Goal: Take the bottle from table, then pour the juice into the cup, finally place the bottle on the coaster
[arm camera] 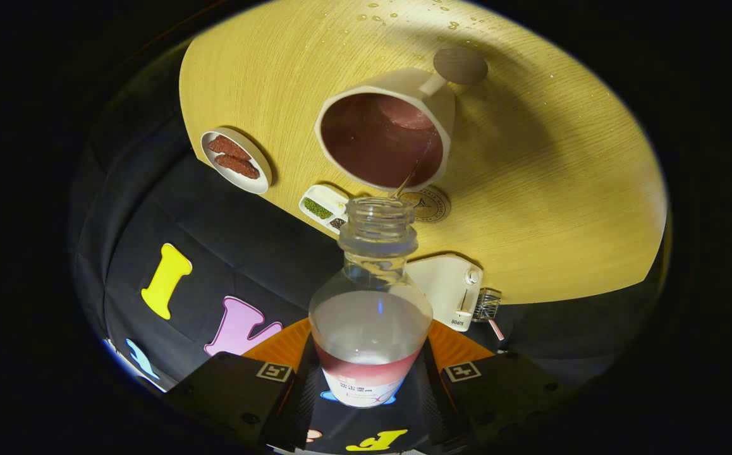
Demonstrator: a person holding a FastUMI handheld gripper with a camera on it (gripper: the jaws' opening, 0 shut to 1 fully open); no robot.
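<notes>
My gripper (369, 373) is shut on a clear plastic bottle (371, 303), which sits between the fingers with its open neck pointing ahead and tipped toward the table. A thin stream of liquid runs from the bottle's mouth into the cream cup (384, 129) just beyond it. The cup holds reddish juice and its handle points away from me. A round coaster (428, 203) with a printed emblem lies on the wooden table (543, 189) right by the cup's near side, partly behind the bottle neck.
A small round dish (236, 159) with two brown pieces sits to the left of the cup. A little divided tray (323, 207) with green and dark bits is beside the coaster. A white appliance (448, 287) stands at the table edge. Water drops dot the far tabletop.
</notes>
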